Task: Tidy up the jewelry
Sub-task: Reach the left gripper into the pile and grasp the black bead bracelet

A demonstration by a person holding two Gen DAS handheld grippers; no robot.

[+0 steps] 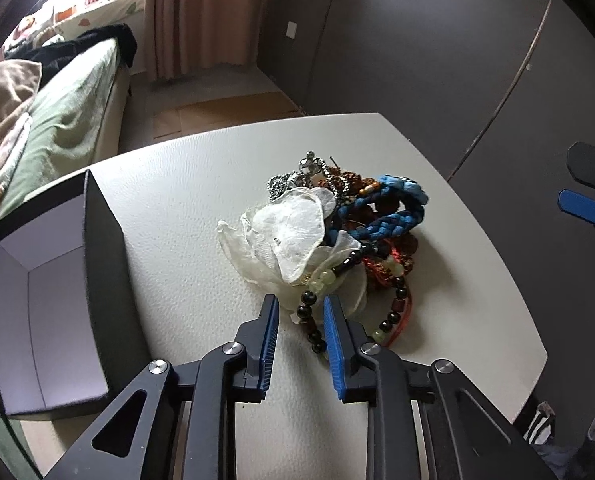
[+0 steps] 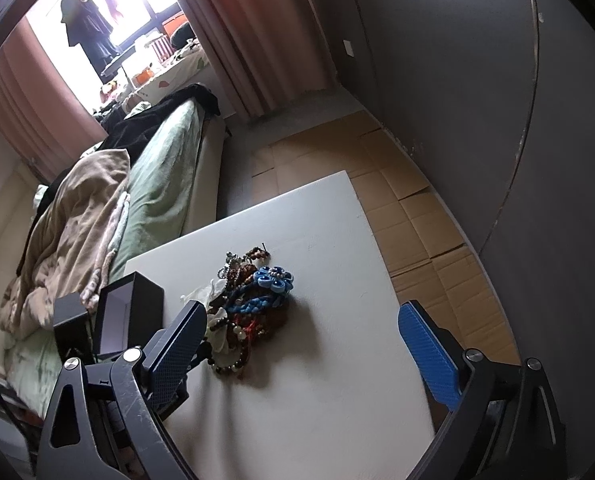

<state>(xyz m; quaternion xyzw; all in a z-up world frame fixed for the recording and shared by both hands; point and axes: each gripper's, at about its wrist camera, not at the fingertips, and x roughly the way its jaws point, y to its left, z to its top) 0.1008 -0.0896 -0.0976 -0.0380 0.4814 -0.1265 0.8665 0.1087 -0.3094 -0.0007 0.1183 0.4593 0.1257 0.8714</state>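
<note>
jewelry pile sits mid white tabletop, tangled: blue braided cord, sheer white fabric flower, dark beaded bracelet. left gripper jaws released, straddling the bracelet's beads. right gripper jaws wide apart, above tabletop. open black box left of pile.

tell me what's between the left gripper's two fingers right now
In the left wrist view, a dark beaded bracelet from the jewelry pile lies on the white table between the open left gripper fingers, not yet clamped.
</note>
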